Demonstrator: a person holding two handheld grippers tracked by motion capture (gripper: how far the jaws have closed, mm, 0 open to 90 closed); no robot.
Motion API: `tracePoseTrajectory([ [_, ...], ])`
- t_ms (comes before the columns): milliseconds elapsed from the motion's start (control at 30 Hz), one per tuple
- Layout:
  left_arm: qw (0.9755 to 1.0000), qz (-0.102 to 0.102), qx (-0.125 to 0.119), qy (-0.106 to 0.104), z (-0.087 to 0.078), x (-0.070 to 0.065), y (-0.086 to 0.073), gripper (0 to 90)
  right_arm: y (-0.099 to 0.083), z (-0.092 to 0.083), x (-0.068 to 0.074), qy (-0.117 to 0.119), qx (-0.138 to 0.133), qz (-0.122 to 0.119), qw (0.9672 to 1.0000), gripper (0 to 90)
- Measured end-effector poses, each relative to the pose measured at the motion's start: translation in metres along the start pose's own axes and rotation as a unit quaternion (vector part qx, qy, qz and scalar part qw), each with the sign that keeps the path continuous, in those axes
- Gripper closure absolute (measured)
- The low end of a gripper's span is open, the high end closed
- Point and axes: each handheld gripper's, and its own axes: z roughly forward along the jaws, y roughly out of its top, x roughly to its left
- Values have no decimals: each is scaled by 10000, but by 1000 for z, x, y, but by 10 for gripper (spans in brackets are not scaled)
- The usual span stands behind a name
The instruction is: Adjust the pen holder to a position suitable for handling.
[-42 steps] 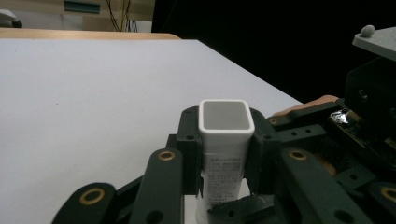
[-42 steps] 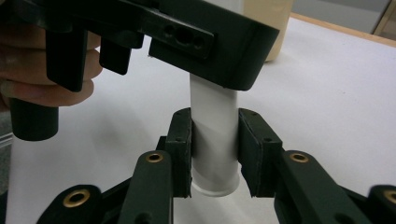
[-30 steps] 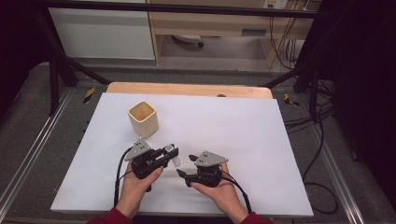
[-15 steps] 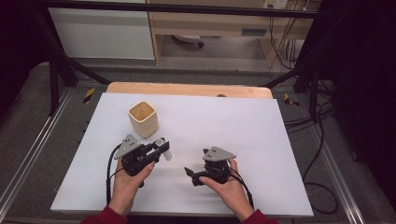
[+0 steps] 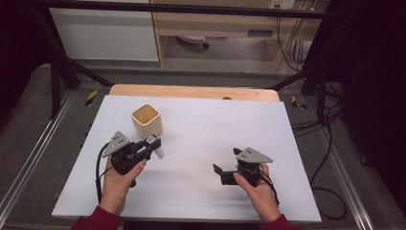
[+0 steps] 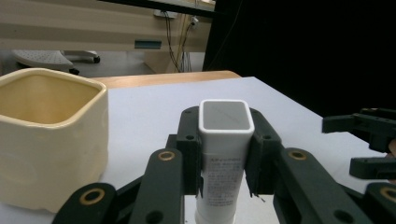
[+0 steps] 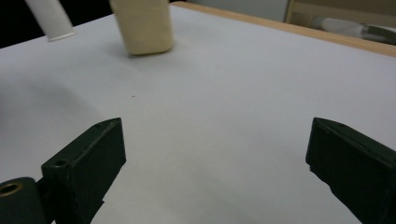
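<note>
A white squarish tube is clamped between the jaws of my left gripper, just in front of the cream square cup. In the left gripper view the tube stands upright between the black pads, its flat grey end facing the camera, and the cup sits close at the left. My right gripper rests low over the white board at the right. Its jaws have just been opening and now stand wide apart with nothing between them. The cup and the tube appear far off in the right gripper view.
The white board lies on a wooden table whose edge shows at the back. Metal rails and cables run along both sides. The right gripper shows at the far right of the left gripper view.
The two grippers have drawn apart. The left one carried the tube left and toward the cup; the right one let go, opened its jaws and moved right.
</note>
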Motion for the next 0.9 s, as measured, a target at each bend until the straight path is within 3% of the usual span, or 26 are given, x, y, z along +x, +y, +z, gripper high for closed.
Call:
tracePoseTrajectory([
  [167,9999,56,87,53,-1,2,1,710,-8,-17,-22,-309,-67,106,9994,52],
  [400,9996,197,179,67,-1,2,10,710,-20,-37,-33,-472,50,73,9988,50],
  [533,9997,146,191,37,0,5,17,710,-26,-47,-41,-579,28,256,9980,46],
  [600,9998,11,180,-23,1,6,17,710,-28,-52,-44,-681,-35,364,9970,46],
  [667,9996,123,256,63,1,7,16,710,-29,-54,-46,-736,-53,435,9963,45],
  [767,9997,-50,247,12,1,9,17,710,-31,-51,-48,-769,-46,496,9958,45],
  [900,9996,24,263,40,2,11,24,710,-33,-49,-47,-804,26,543,9953,45],
])
